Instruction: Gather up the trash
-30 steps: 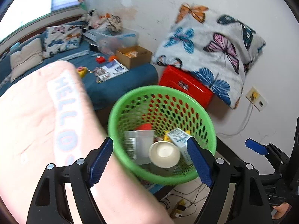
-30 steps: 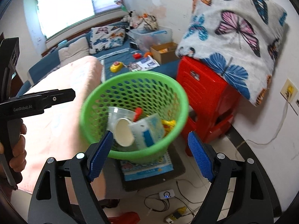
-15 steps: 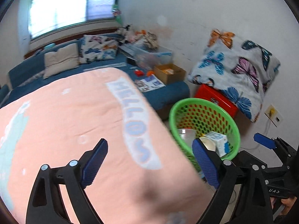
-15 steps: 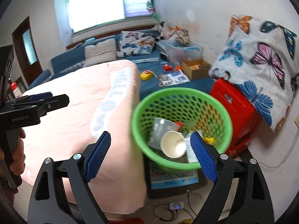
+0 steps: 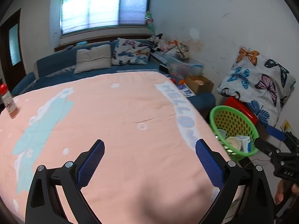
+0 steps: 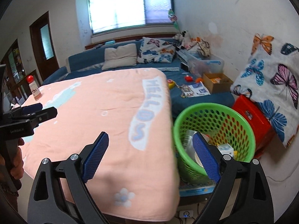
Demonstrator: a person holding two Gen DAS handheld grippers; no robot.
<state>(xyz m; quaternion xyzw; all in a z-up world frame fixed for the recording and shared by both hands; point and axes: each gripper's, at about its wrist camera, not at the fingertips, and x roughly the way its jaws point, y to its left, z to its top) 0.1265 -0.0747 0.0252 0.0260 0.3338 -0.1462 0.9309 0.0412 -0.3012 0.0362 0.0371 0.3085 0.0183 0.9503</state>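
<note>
A bedroom-like room with a white wall, a wide window (image 5: 104, 7) and a blue sofa (image 6: 119, 69) lies behind a table covered with a pink blanket (image 5: 115, 123). On the blanket the pale blue word "HELLO" can be read, with one more letter after it that looks like an S; in the left view this writing is blurred.

The left claw (image 5: 149, 160) hangs over the blanket with its jaws wide and opening, and nothing is between them. The right claw (image 6: 150, 155) is over the right edge of the blanket; its jaws are also opening and empty. In the right view the body of the left claw shows the print "GenRobot.AI", and a hand (image 6: 15, 160) grips its handle.

The green basket (image 6: 241, 130) stands to the right of both claws, just beside the blanket edge. It holds the trash: a paper cup (image 5: 233, 143), a small carton (image 5: 244, 143) and a clear cup; the print on the carton is too small to read. The right finger of the right claw hides part of the contents.

A bottle (image 6: 34, 89) with a red cap stands far to the left, near the blanket's edge; its label is not readable. Between the claws and the bottle the blanket is bare.
</note>
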